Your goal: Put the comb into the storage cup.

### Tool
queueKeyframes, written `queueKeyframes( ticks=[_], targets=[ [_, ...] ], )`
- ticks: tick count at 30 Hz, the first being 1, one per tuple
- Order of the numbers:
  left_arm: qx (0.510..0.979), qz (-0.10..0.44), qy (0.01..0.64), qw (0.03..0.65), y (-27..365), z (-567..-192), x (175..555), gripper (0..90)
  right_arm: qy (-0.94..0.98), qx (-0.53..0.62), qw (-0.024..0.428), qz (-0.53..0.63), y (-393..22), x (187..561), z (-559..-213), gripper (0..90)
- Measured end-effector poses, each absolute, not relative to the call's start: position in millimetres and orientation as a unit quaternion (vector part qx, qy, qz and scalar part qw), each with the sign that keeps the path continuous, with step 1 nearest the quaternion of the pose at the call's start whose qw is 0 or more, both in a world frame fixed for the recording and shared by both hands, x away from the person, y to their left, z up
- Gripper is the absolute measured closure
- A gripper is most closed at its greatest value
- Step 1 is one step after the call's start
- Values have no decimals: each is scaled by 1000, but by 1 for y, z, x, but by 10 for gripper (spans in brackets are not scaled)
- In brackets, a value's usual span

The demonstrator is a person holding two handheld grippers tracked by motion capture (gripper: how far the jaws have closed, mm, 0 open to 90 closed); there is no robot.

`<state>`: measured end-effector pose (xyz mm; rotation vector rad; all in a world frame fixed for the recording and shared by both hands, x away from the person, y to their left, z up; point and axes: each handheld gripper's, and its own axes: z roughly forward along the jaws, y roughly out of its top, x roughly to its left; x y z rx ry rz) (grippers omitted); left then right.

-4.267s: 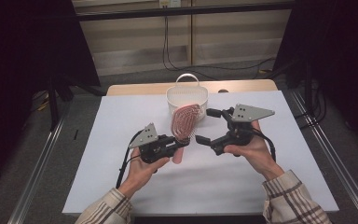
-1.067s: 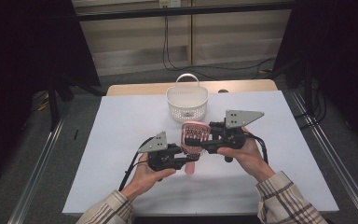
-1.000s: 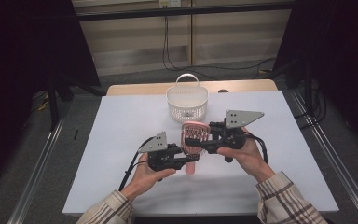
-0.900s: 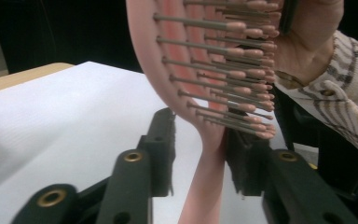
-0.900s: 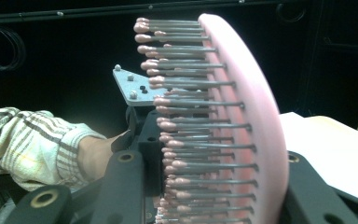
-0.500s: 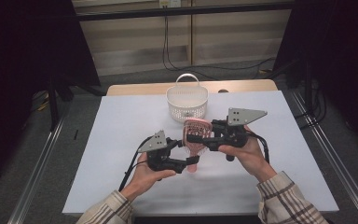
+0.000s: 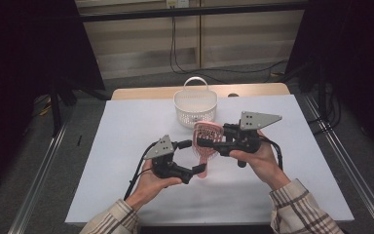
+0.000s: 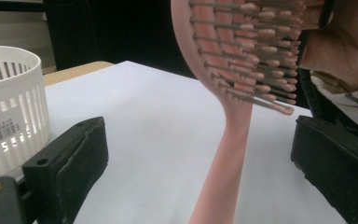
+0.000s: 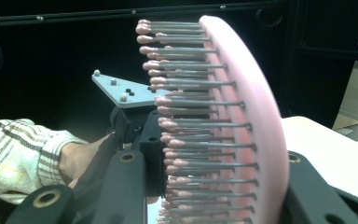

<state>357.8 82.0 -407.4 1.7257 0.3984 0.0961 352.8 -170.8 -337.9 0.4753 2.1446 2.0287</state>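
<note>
Roughly mid-frame in the high view, a pink brush (image 7: 205,146) hangs above the white counter (image 7: 117,126), between two hand-held grippers. Left hand-held gripper (image 7: 193,173), lower left of centre: jaws spread wide, brush handle standing in the gap, touching neither pad in the left gripper view, so it is open and not gripping. White basket (image 7: 195,107) sits at the top centre of the counter, just behind the brush head; it also shows at the left edge of the left gripper view (image 8: 9,107). Right hand-held gripper (image 7: 205,143), right of centre: jaws flank the bristle head (image 9: 242,130), one on the bristle side, one on the back, apparently clamped on it and carrying the brush.

Looks like a handover or a drop in the basket; can't tell which. If handover: centre the left jaws on the handle, close squarely, confirm hold before the right releases. Bristles flex, so the right grip may slip; keep the brush upright and move slowly.
</note>
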Motion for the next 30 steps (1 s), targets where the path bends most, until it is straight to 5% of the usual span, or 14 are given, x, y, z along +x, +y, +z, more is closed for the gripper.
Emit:
queueKeyframes(
  ticks=[30],
  targets=[
    [739,109,196,635,100,-409,352,18,709,204,118,665,-184,355,-336,620]
  ],
)
